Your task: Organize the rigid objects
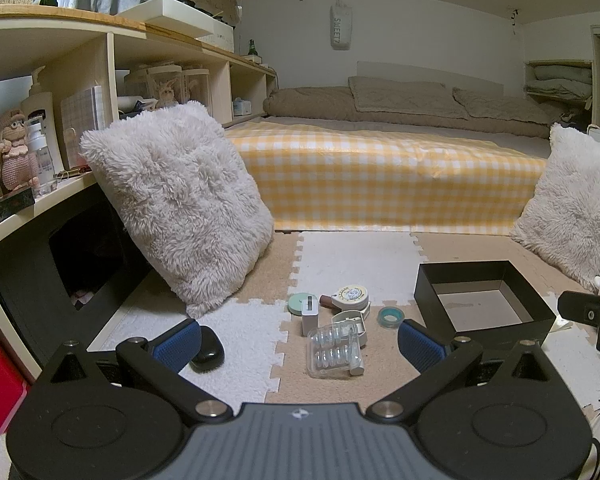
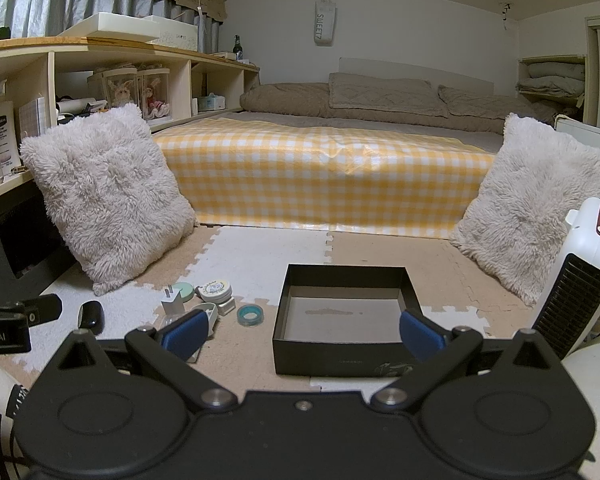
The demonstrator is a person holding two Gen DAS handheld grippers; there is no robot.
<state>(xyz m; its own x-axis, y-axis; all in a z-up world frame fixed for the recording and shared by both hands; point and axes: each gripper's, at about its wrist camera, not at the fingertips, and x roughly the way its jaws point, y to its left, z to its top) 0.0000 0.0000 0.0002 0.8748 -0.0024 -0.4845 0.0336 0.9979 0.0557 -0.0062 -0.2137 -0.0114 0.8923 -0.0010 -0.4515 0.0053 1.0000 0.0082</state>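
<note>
While spread, left claw [image 1: 298, 342] frames clear case [image 1: 334, 351] | right claw [image 2: 302, 330] spread, frames black box [image 2: 342, 318]

Wall hanging [image 2: 323, 24]: "SWEET", printed vertically. Left gripper body [image 2: 4, 334], seen from the right wrist: partial "bot.AI". Other labels illegible.

Your right gripper [image 2: 302, 334] stands wide open before the empty black box [image 2: 342, 360] on the floor mat [image 2: 260, 264].
</note>
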